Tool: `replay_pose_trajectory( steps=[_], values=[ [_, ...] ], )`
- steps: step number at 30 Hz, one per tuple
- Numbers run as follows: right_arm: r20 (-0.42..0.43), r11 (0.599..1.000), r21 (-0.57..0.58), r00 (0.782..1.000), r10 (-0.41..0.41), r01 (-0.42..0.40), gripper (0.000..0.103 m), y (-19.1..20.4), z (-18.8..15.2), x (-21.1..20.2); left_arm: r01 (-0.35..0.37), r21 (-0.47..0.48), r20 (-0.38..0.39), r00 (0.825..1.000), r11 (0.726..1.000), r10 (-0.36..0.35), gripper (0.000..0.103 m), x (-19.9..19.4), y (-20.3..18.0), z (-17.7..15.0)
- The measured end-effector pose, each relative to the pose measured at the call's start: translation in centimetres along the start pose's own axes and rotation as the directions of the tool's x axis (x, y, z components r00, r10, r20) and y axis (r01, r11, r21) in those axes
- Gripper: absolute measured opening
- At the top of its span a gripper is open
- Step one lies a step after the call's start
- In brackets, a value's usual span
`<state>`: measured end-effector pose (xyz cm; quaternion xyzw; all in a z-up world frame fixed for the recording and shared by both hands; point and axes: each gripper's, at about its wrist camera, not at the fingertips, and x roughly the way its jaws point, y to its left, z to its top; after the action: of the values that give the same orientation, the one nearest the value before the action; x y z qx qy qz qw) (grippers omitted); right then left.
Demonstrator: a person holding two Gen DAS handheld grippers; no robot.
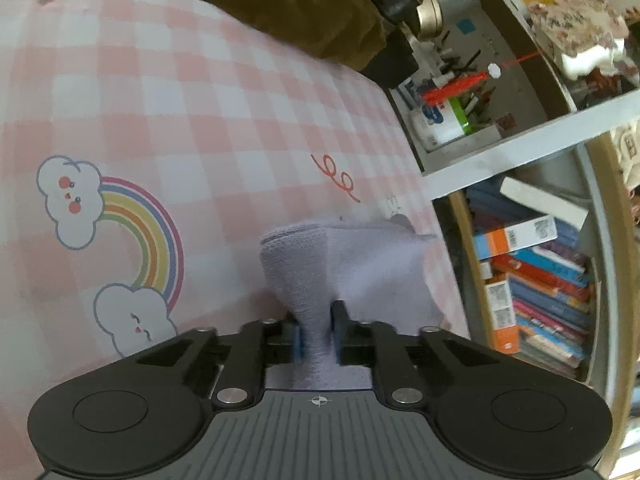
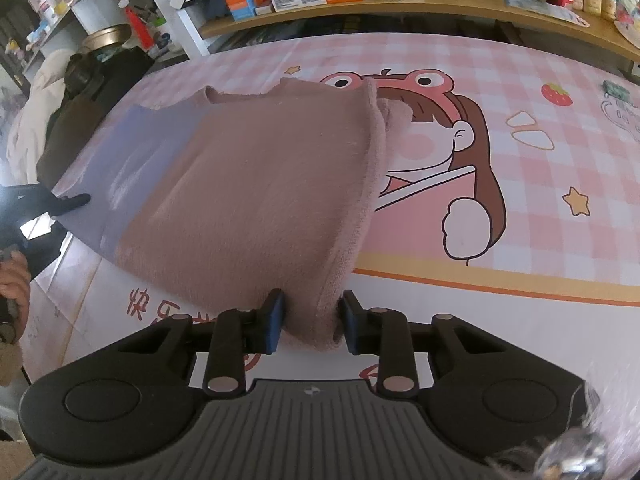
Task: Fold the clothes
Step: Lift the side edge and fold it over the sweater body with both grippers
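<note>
- Left wrist view: our left fingers (image 1: 297,340) are clamped on a bunched corner of the cloth (image 1: 344,264). The lilac terry is squeezed into a narrow neck between the blue pads, and it fans out wider just ahead of them.
- The rest of that end trails forward and to the right, and it sags toward the checked counter (image 1: 200,120) near its edge by the bookshelf (image 1: 532,272). We cannot tell whether the far corner touches the counter, because it is blurred.
- We judge the cloth light, soft and limp. It will droop wherever it is unsupported, and the napped surface should not slip in the pads. Corners and hemmed edges are the places to hold it.
- Right wrist view: our right fingers (image 2: 276,320) pinch the other end of the cloth (image 2: 248,184), here a dusty pink. The rolled hem runs up from the right pad.
- From this grip the cloth spreads out ahead as a broad, slightly taut sheet. It is pink near us and lilac at the far left, where the left gripper (image 2: 70,202) meets its edge.
- It is held above the counter (image 2: 540,160), and its far edge lies over the printed cartoon girl (image 2: 452,148).
- With both ends held, we expect the span to stay flat only under gentle tension. If it goes slack, the middle will sag.
</note>
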<state>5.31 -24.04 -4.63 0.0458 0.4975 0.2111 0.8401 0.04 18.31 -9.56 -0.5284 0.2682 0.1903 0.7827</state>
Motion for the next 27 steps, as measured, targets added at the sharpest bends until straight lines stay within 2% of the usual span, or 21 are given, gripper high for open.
replay_pose_trajectory(
  steps=[3,6,8,11,15,19,21,22,25,26,27],
  values=[
    [-0.003,1.000,-0.025,1.000,-0.001,0.001,0.028,0.2,0.0,0.0,0.011,0.101,0.026,1.000,0.995,-0.014,0.007,-1.2,-1.9,-0.2],
    [-0.004,0.999,-0.036,1.000,0.008,-0.008,0.028,0.1,0.0,0.0,0.072,0.259,0.049,0.995,0.963,-0.087,0.007,-3.1,-5.1,-0.7],
    [-0.005,0.999,-0.041,1.000,0.019,-0.019,0.027,-0.1,0.0,0.0,0.109,0.385,0.050,0.989,0.916,-0.139,0.007,-4.5,-7.8,-1.5],
    [-0.005,0.998,-0.050,0.999,0.038,-0.038,0.027,-0.4,0.1,-0.1,0.136,0.547,0.046,0.980,0.826,-0.192,0.007,-6.3,-11.6,-3.9],
    [-0.002,0.996,-0.064,0.998,0.069,-0.069,0.027,-0.8,0.1,-0.1,0.154,0.719,0.017,0.971,0.677,-0.239,0.007,-8.3,-15.7,-8.0],
    [0.005,0.991,-0.078,0.994,0.105,-0.105,0.027,-1.3,0.1,-0.2,0.163,0.857,-0.055,0.972,0.489,-0.228,0.008,-8.9,-18.3,-14.0],
    [0.010,0.988,-0.084,0.991,0.131,-0.129,0.027,-1.7,0.1,-0.2,0.164,0.908,-0.094,0.976,0.384,-0.195,0.008,-8.8,-19.0,-17.5],
    [0.014,0.985,-0.089,0.989,0.148,-0.146,0.028,-2.0,0.0,-0.2,0.164,0.933,-0.114,0.979,0.320,-0.169,0.009,-8.6,-19.2,-19.3],
    [0.028,0.977,-0.091,0.980,0.197,-0.194,0.031,-3.2,-0.3,-0.5,0.174,0.974,-0.172,0.985,0.148,-0.028,0.015,-6.9,-18.5,-24.5],
    [0.031,0.975,-0.088,0.978,0.209,-0.205,0.032,-3.6,-0.4,-0.6,0.163,0.981,-0.165,0.986,0.105,0.011,0.015,-6.4,-18.1,-25.7],
    [0.030,0.972,-0.084,0.975,0.221,-0.218,0.032,-4.1,-0.5,-0.7,0.149,0.986,-0.152,0.988,0.077,0.032,0.017,-6.0,-17.9,-26.6]
  ],
)
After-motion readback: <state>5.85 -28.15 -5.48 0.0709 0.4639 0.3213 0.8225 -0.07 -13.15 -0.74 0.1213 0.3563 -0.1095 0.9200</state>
